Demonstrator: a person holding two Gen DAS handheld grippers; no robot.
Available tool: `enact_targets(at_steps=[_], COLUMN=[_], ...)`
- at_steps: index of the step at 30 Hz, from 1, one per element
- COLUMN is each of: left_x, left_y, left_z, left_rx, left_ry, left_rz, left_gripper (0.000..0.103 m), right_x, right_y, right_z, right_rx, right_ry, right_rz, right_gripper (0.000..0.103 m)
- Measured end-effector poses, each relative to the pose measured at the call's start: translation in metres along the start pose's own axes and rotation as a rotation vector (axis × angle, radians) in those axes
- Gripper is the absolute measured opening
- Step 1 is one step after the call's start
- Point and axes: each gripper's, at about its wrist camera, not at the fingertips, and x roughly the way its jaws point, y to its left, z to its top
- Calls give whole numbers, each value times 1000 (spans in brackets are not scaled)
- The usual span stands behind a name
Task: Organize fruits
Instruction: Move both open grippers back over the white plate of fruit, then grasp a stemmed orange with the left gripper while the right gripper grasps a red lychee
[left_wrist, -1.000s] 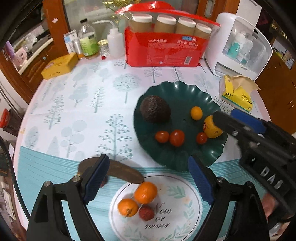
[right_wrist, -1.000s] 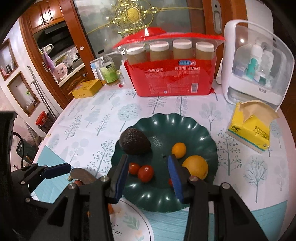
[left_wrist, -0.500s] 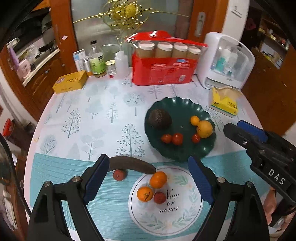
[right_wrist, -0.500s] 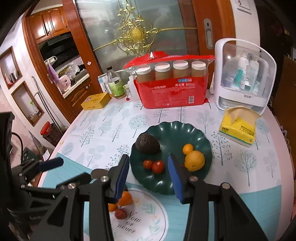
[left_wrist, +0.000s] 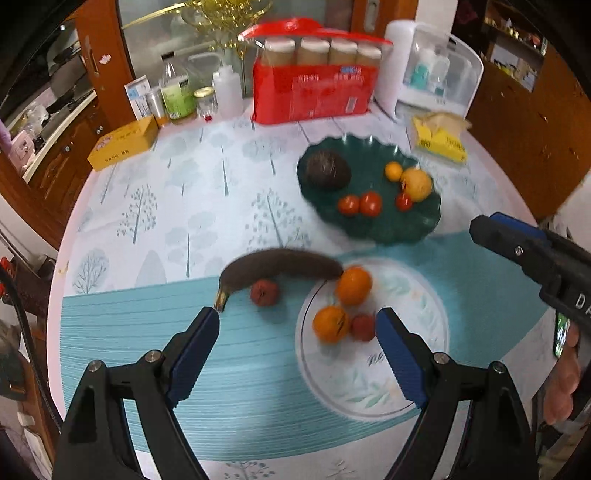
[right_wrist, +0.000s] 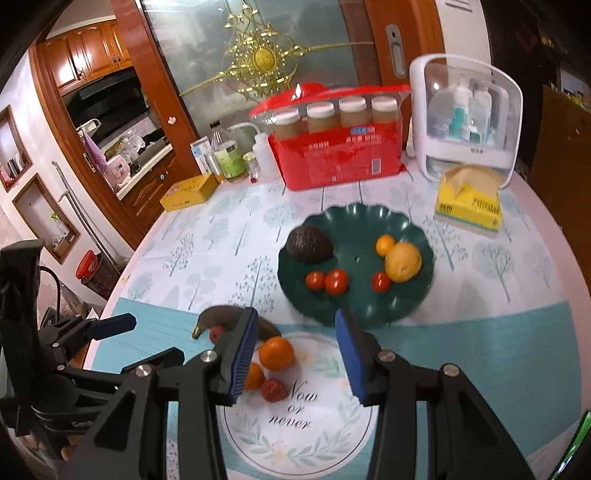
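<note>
A dark green plate (left_wrist: 391, 229) (right_wrist: 354, 225) holds an avocado (left_wrist: 328, 170), a lemon (left_wrist: 417, 183), a small orange fruit (left_wrist: 393, 170) and three cherry tomatoes (left_wrist: 360, 204). The white round plate (left_wrist: 406, 369) (right_wrist: 317, 417) holds two oranges (left_wrist: 353, 285) (left_wrist: 330, 323) and a red fruit (left_wrist: 362, 326). A brown banana (left_wrist: 280, 264) and another red fruit (left_wrist: 264, 292) lie left of it. My left gripper (left_wrist: 297, 325) is open and empty, above the near table. My right gripper (right_wrist: 295, 339) is open and empty, above the white plate.
A red package of jars (left_wrist: 314, 88), bottles (left_wrist: 177, 96), a yellow box (left_wrist: 123, 142), a white storage case (left_wrist: 436, 74) and a yellow tissue pack (left_wrist: 439, 138) stand along the far side of the round table. Wooden cabinets lie to the left.
Both grippers have pulled back and up from the plates; the fruit looks smaller and further off. The fruit itself has not moved.
</note>
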Motion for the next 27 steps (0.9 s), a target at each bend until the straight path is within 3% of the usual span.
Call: enact_targets(at_steps=[4, 10, 13, 23, 27], left_x=[20, 55, 73, 101, 105], left_y=[5, 6, 5, 2, -4], left_z=[-15, -26, -26, -14, -13], left_rx=[42, 65, 70, 66, 81], left_ry=[32, 89, 110, 132, 144], left_rz=[-9, -74, -105, -162, -171], left_gripper=[85, 71, 70, 70, 70], right_x=[22, 61, 77, 111, 119], right_y=[0, -3, -1, 23, 29], right_z=[-18, -51, -67, -97, -97], right_rx=[23, 44, 16, -133, -174], right_ry=[53, 148, 183, 217, 201], right_rz=[-18, -29, -7, 20, 33], right_gripper=[44, 44, 44, 43, 34])
